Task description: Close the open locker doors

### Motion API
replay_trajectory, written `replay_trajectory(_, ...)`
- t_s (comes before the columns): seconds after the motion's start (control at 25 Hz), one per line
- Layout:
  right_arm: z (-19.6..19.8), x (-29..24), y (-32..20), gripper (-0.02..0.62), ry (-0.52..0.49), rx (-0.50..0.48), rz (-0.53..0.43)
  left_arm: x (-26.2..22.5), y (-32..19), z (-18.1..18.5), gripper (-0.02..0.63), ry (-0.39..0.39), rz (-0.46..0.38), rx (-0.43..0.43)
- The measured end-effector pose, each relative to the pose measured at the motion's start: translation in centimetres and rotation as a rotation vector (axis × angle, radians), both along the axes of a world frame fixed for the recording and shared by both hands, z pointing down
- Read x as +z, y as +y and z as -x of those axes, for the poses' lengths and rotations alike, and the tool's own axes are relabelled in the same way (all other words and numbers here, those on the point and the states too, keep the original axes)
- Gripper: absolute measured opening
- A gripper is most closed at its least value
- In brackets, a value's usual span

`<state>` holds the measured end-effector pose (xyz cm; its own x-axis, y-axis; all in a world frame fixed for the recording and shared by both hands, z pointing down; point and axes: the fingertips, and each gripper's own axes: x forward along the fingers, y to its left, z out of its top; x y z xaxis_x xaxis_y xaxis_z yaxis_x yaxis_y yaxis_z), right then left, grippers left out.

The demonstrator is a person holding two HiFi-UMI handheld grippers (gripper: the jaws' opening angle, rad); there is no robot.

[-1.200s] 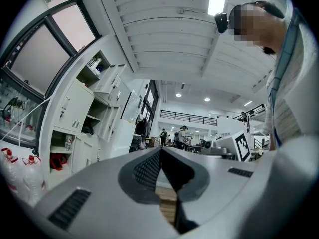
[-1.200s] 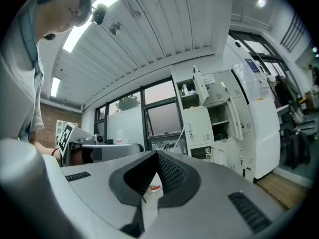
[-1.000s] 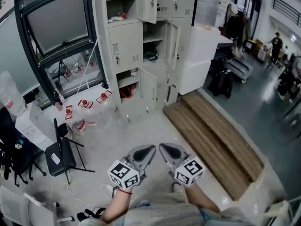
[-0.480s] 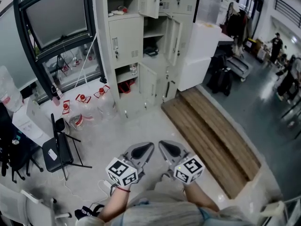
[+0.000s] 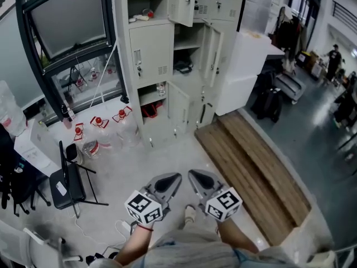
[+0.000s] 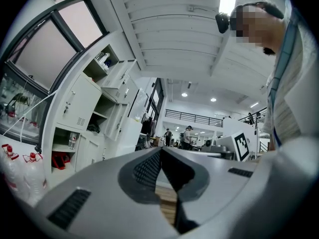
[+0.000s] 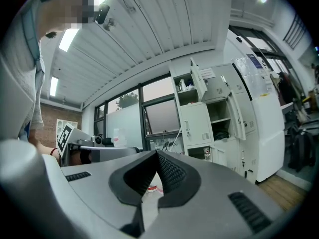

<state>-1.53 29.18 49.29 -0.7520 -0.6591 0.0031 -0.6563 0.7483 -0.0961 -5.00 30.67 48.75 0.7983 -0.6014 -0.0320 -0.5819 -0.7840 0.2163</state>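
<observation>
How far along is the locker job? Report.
Done: nothing visible; the top door, middle door and lower door stand open. In hand: nothing; the left gripper and right gripper are shut, empty, far from the lockers. Left: walking up and closing every open door.

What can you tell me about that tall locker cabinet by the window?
The locker cabinet is pale grey painted metal. It stands upright on the floor between the window and a white appliance. Its left middle door is shut and has vent slots. Several other doors hang open, showing small items inside.
</observation>
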Motion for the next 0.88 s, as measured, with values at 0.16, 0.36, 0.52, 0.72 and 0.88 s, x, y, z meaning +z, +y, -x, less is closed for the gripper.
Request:
replay_trajectory(0.16, -0.8, -0.5, -4.7, 0.002, -0.007, -0.013, -0.002, -0.5, -4.7, -0.5, 0.003, -0.005, 0.008, -0.02)
replay_trajectory(0.36, -2.0, -1.6, -10.4, 0.002, -0.01, -0.021, 0.003, -1.4, -10.3, -1.5, 0.003, -0.001, -0.005, -0.035)
replay_trajectory(0.52, -3.2, -2.5, -13.9, 0.002, -0.007, -0.047, -0.005, -2.3, -14.1, -2.9, 0.003, -0.003, -0.006, -0.051)
replay_trajectory(0.72, -5.2, -3.5, -18.7, 0.002, 0.007, -0.052, -0.02, -3.4, -19.2, -4.6, 0.003, 0.002, -0.026, -0.067)
replay_trajectory(0.88, -6.4, -4.2, -21.4, 0.002, 0.016, -0.068, -0.047, -3.8, -22.4, -5.5, 0.003, 0.004, -0.055, -0.071)
